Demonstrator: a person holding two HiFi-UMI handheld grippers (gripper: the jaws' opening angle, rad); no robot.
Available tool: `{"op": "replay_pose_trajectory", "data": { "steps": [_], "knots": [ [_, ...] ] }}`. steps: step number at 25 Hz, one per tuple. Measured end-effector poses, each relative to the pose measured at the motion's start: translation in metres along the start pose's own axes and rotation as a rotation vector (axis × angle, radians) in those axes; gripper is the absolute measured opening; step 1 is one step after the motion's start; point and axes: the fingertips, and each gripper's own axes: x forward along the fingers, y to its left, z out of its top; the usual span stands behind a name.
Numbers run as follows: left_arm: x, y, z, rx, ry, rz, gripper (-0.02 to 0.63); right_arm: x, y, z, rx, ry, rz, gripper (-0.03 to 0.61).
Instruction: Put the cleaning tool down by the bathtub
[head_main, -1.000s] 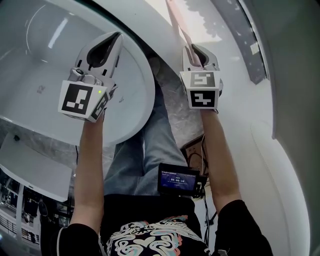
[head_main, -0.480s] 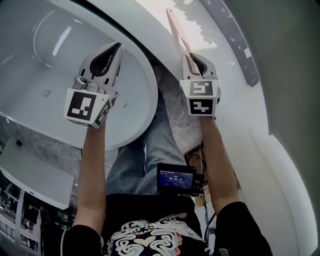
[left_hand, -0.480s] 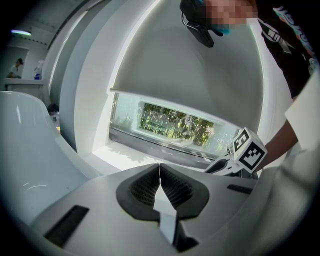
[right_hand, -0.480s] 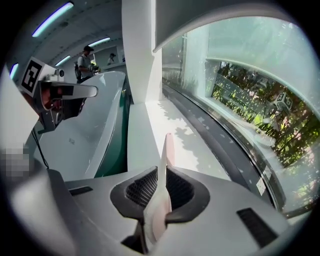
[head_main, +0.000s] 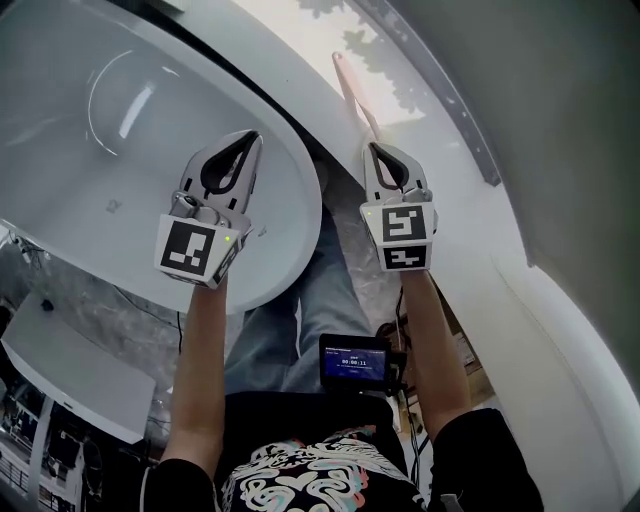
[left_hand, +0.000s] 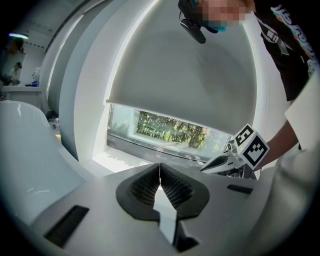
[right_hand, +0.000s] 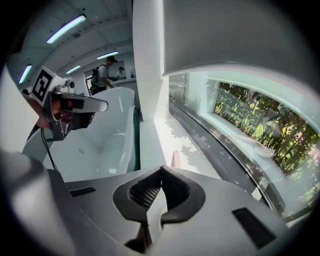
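Note:
The cleaning tool (head_main: 352, 90) is a slim pink stick. My right gripper (head_main: 376, 150) is shut on its near end, and the stick runs up and away over the sunlit ledge (head_main: 425, 120). In the right gripper view only its pink tip (right_hand: 175, 159) pokes out beyond the gripper (right_hand: 161, 170). The white bathtub (head_main: 300, 200) fills the upper left of the head view and shows as a bathtub (right_hand: 110, 135) at the left of the right gripper view. My left gripper (head_main: 250, 140) hangs over the tub's rim, shut with nothing in it; its pads (left_hand: 160, 167) meet.
A strip of marbled floor (head_main: 345, 215) lies between tub and ledge, with the person's jeans-clad legs (head_main: 300, 300) standing on it. A small screen device (head_main: 355, 362) hangs at the waist. A window (right_hand: 250, 120) runs along the ledge. People stand far behind the tub (right_hand: 102, 75).
Both grippers have slid lower in the head view, toward the person. More of the pink stick now shows above the right gripper, and more of the tub's basin is in view.

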Motion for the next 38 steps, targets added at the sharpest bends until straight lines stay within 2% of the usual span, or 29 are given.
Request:
{"op": "replay_pose_trajectory", "data": {
  "steps": [7, 11, 15, 18, 21, 24, 31, 38],
  "knots": [
    [-0.026, -0.006, 0.036, 0.031, -0.027, -0.002, 0.017, -0.044, 0.009, 0.032, 0.013, -0.064, -0.019, 0.028],
    [-0.046, -0.016, 0.065, 0.056, -0.054, -0.014, 0.017, -0.078, 0.009, 0.057, 0.055, -0.153, -0.052, 0.028],
    [-0.071, -0.033, 0.097, 0.053, -0.099, -0.023, 0.017, -0.115, 0.016, 0.075, 0.06, -0.182, -0.08, 0.026],
    [-0.093, -0.042, 0.112, 0.078, -0.099, -0.025, 0.017, -0.149, 0.022, 0.09, 0.069, -0.218, -0.102, 0.028],
    [-0.107, -0.041, 0.132, 0.122, -0.1, -0.033, 0.017, -0.176, 0.022, 0.114, 0.07, -0.265, -0.14, 0.028],
    [-0.125, -0.04, 0.156, 0.12, -0.123, -0.038, 0.017, -0.202, 0.027, 0.135, 0.071, -0.273, -0.164, 0.028],
    [-0.158, -0.061, 0.189, 0.161, -0.134, -0.049, 0.017, -0.257, 0.033, 0.156, 0.087, -0.331, -0.209, 0.028],
    [-0.185, -0.075, 0.198, 0.177, -0.136, -0.061, 0.017, -0.296, 0.039, 0.17, 0.099, -0.394, -0.243, 0.028]
  ]
}}
